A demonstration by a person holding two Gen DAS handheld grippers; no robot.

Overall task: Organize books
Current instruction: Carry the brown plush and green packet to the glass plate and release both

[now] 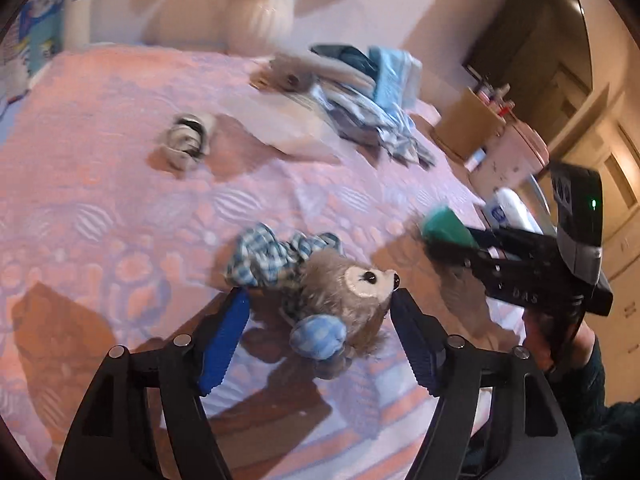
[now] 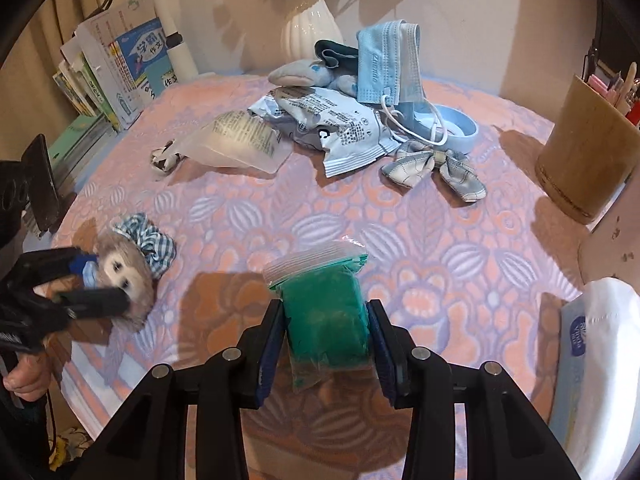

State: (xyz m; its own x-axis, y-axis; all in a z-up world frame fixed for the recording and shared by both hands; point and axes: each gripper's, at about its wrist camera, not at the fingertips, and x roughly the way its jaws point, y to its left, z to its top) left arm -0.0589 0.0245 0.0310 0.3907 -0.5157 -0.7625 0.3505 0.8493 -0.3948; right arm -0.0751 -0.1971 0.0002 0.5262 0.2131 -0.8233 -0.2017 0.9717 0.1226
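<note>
The right gripper (image 2: 326, 322) pinches a see-through zip bag of green stuff (image 2: 326, 312). Both blue pads press on the bag's sides, and the bag sticks out past the fingertips, its zip end farthest from the gripper.

The left gripper (image 1: 320, 300) is spread wide over a fuzzy toy animal (image 1: 344, 292) with a blue checked cloth on it. The toy lies on the pink and purple flowery cover (image 1: 120, 200) between the two fingers. The toy's nose sits right by the right-side finger; whether they touch is hard to tell. The other finger is a little apart from the toy.

The books (image 2: 120, 68) stand leaning together far ahead of the right gripper and off to its left, at the back edge of the cover by the wall. More green books lie flat just below them.

Straight ahead of the right gripper, well past the bag, is a heap: a blue face mask (image 2: 386, 62), crinkly packets (image 2: 340, 128) and a blue ring (image 2: 460, 124). Behind the heap stands a white vase (image 2: 310, 32). Far to the right is a brown wooden cup (image 2: 584, 160) with pens in it
</note>
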